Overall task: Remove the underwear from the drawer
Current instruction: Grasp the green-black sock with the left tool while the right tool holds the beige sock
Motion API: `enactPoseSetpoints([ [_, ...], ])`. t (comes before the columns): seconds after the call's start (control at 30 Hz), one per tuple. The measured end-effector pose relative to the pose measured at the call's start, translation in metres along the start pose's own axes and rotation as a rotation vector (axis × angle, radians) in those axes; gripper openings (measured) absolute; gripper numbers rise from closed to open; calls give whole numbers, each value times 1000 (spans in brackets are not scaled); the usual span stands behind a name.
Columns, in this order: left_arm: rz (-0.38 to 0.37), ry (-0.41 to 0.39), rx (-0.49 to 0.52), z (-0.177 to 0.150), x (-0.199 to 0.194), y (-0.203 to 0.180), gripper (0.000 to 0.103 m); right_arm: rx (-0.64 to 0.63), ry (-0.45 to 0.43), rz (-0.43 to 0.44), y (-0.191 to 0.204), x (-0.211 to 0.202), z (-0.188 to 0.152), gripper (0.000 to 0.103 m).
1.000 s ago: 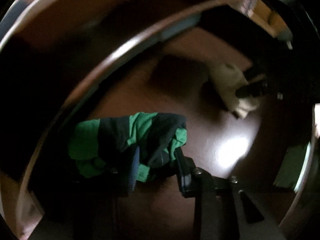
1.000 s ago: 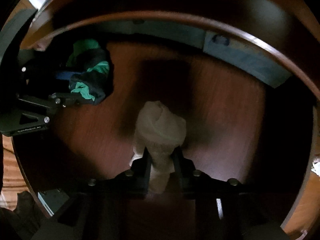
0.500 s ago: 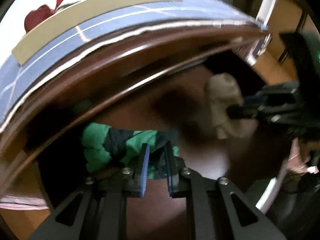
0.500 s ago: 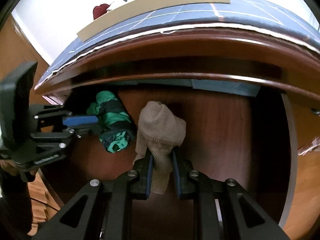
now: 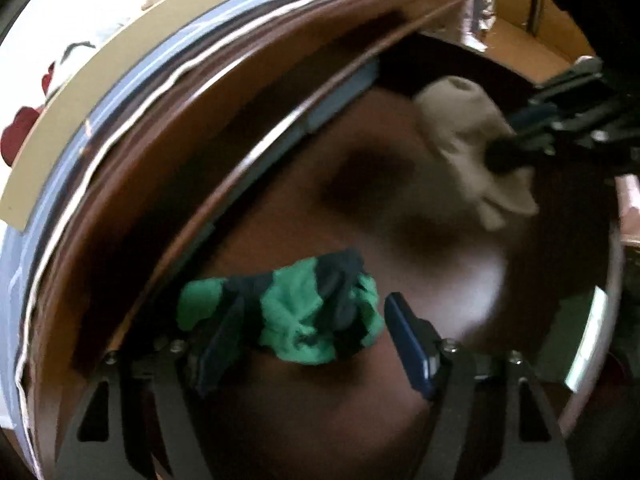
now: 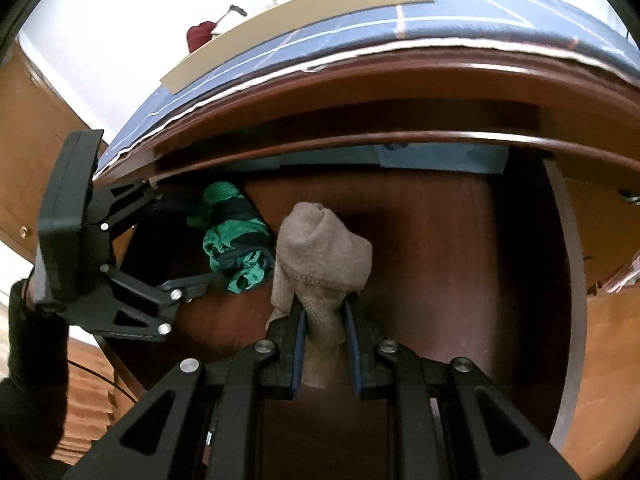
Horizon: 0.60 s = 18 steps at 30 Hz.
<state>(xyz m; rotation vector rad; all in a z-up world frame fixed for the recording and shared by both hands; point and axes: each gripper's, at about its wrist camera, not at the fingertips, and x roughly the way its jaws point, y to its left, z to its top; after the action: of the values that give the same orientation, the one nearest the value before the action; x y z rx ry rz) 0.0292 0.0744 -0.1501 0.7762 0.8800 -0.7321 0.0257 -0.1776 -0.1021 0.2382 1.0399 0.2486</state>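
Green-and-navy striped underwear [image 5: 316, 316] lies bunched on the dark wooden floor of the drawer [image 5: 460, 288], and the left claw [image 5: 316, 332] that was pinched shut at its near edge half a second ago is now spreading its jaws. The bundle sits between the two blue pads without either pressing on it, so the claw is released and the cloth rests on the drawer bottom. I read that as a missed or abandoned pinch, with a wider bite being set up. The right claw [image 6: 326, 340] is clenched on the beige rolled piece [image 6: 322, 248], as it was a second ago, and holds it clear of the drawer floor, so that piece looks well on its way out.

The left wrist view is smeared with motion. The back of the drawer sits in shadow under the desk [image 6: 400, 92] edge. I can't tell whether more garments lie there, nor whether the beige roll is underwear or a sock.
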Motion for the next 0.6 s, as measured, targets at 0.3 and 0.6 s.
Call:
enactPoseSetpoints([
  [0.3, 77, 127, 37, 21, 52, -19, 98, 16, -7, 14, 7, 9, -1, 20],
  [0.6, -19, 102, -121, 10, 38, -2, 36, 39, -7, 35, 2, 13, -6, 20],
])
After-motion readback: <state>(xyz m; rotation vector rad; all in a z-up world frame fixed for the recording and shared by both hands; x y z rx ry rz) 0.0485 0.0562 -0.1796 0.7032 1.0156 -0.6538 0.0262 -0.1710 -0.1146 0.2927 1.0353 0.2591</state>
